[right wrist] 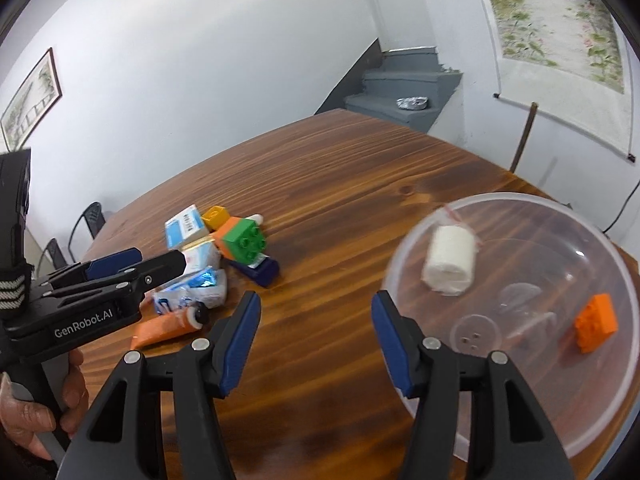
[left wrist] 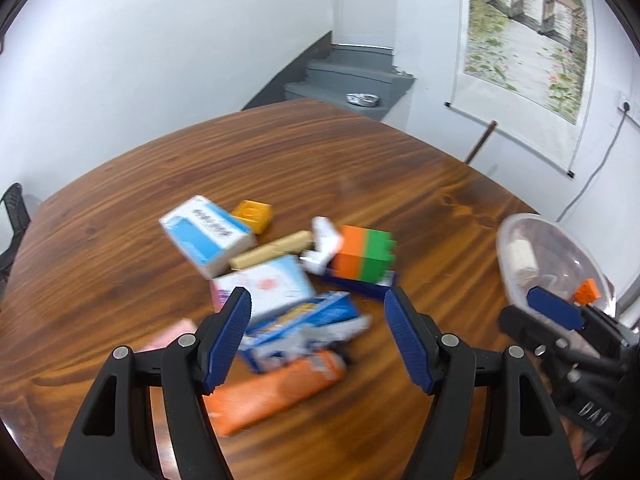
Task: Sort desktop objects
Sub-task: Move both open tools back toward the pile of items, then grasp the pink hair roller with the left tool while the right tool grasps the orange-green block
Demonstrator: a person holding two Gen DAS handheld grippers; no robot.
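Note:
A pile of small items lies on the round wooden table (left wrist: 360,168): a blue-white box (left wrist: 206,236), a yellow brick (left wrist: 252,215), an orange-green brick (left wrist: 362,254), a blue foil packet (left wrist: 304,322) and an orange tube (left wrist: 276,392). My left gripper (left wrist: 318,340) is open and empty, just above the foil packet. My right gripper (right wrist: 316,344) is open and empty, at the left rim of a clear plastic bowl (right wrist: 600,420). The bowl holds a white roll (right wrist: 450,266) and an orange brick (right wrist: 596,322).
The pile also shows in the right wrist view (right wrist: 216,256), with the left gripper (right wrist: 132,266) over it. Grey stairs (left wrist: 344,76) and a hanging scroll painting (left wrist: 524,28) stand beyond the table. Dark chairs (right wrist: 90,220) sit at the far left.

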